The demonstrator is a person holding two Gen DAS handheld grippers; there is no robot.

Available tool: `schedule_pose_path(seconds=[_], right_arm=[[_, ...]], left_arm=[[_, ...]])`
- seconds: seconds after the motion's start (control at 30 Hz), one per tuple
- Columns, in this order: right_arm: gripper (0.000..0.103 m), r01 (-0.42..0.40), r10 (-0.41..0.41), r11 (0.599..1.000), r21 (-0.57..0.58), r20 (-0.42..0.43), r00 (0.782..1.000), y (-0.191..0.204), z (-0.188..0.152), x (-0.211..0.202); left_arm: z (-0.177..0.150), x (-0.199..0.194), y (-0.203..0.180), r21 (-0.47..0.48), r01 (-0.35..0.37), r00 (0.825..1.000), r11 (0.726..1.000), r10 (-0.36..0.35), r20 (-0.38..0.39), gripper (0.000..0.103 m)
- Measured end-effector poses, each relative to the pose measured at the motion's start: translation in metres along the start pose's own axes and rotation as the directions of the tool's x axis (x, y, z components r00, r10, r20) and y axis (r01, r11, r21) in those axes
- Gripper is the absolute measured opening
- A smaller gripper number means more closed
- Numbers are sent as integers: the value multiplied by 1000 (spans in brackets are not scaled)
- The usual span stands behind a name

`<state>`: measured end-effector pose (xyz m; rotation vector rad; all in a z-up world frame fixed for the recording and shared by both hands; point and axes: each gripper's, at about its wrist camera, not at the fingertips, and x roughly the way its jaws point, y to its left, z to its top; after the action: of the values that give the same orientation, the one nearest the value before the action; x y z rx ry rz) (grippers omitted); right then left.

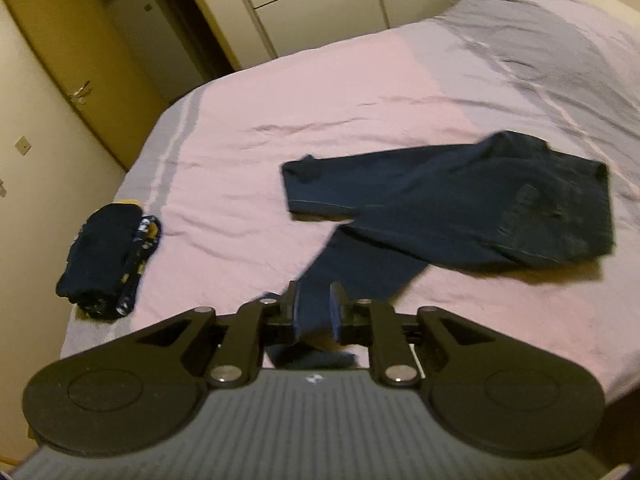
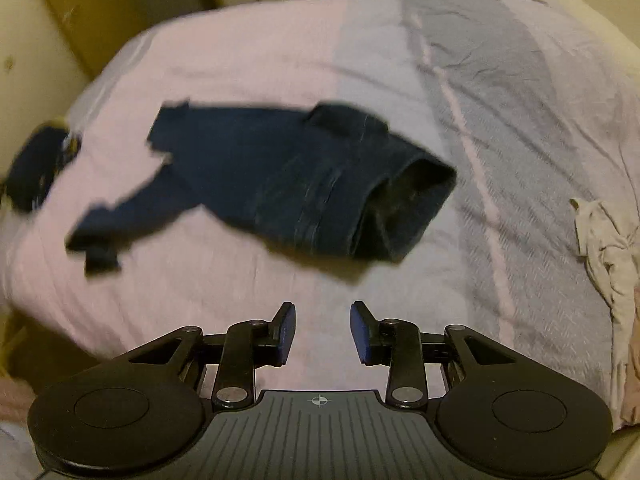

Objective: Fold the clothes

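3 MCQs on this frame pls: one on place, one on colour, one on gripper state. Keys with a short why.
1. Where is the folded pile?
A. near the bed's left edge
B. on the jeans
C. on the floor

2. What colour are the jeans?
A. beige
B. dark blue
C. red

3. How does the right gripper stand?
A. shut on the jeans
B. shut on nothing
C. open, holding nothing

Key: A, the folded pile lies by the edge of the bed; B, the jeans are dark blue; C, the right gripper has its fingers apart, while the left gripper clamps a trouser leg.

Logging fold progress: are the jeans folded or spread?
Partly folded: jeans doubled lengthwise, one leg end pinched in the left claw.
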<state>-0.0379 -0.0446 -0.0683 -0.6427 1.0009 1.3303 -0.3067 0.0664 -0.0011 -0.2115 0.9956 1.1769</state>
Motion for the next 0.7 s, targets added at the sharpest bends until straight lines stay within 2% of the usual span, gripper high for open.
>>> schedule_pose_path(seconds=[0.13, 0.33, 0.43, 0.7], right_arm=[[35, -45, 45, 999, 12, -34, 998, 14, -17, -4], [35, -51, 50, 999, -19, -29, 998, 42, -15, -57], [35, -44, 44, 998, -34, -22, 999, 53, -9, -71], [36, -37, 35, 998, -49, -31, 999, 75, 8, -64]], left_arm=[[-12, -9, -17, -3, 18, 999, 1000, -18, -30, 19], [-22, -20, -22, -34, 24, 999, 999, -25, -34, 19], [-24, -29, -20, -50, 15, 1000, 999, -16, -21, 19], [-27, -20, -2, -66, 10, 1000, 998, -11, -21, 21]])
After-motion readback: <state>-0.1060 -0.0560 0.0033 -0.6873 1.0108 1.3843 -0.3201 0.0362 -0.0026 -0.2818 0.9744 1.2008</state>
